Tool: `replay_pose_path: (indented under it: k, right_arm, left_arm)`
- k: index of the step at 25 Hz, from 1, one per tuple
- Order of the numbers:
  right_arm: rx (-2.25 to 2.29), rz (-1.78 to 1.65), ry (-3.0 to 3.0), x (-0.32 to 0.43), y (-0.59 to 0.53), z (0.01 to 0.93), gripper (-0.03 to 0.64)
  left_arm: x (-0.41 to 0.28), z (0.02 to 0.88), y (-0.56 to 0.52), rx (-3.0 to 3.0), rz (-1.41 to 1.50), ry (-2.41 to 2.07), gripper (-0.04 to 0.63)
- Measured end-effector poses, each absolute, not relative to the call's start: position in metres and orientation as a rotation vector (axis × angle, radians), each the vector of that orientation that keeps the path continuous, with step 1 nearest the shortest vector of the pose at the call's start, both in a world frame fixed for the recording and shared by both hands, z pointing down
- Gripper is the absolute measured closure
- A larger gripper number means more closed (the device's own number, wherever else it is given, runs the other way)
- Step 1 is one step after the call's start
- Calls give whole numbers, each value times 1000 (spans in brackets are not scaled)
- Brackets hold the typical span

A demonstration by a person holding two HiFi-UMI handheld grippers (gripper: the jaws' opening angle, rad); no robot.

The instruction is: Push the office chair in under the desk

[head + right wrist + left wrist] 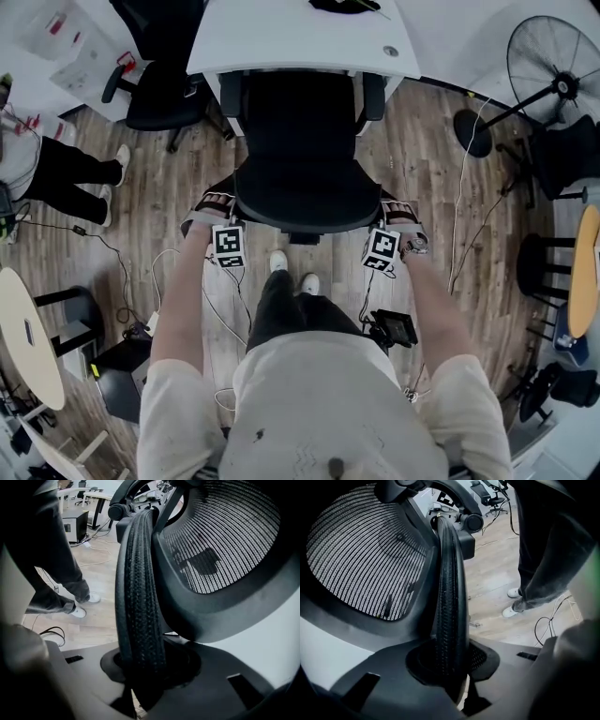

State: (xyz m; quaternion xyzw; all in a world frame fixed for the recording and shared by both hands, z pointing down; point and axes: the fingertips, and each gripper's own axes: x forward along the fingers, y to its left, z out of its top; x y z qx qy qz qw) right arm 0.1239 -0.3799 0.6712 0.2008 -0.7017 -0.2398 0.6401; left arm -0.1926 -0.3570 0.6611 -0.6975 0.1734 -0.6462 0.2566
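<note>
The black office chair (300, 141) faces the white desk (300, 37), its seat partly beneath the desktop and its backrest towards me. At the backrest's left edge, my left gripper (217, 211) is shut on the padded rim (450, 597), which runs between the jaws (450, 667) beside the mesh back (361, 559). My right gripper (394, 216) is shut on the opposite rim (138, 597), also wedged between its jaws (145, 667). My feet (291, 272) stand just behind the chair.
A second black chair (164, 89) stands left of the desk, and a person (66, 178) stands further left. A floor fan (558, 84) and stools (539, 262) are on the right. Cables (220, 309) and a black device (394, 328) lie on the wooden floor by my legs.
</note>
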Motion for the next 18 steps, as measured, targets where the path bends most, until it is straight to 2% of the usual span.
replay_pose_path:
  k: [18]
  right_arm:
    - [460, -538, -1598, 114, -424, 667, 491]
  left_arm:
    - [-202, 658, -402, -1901, -1747, 456, 520]
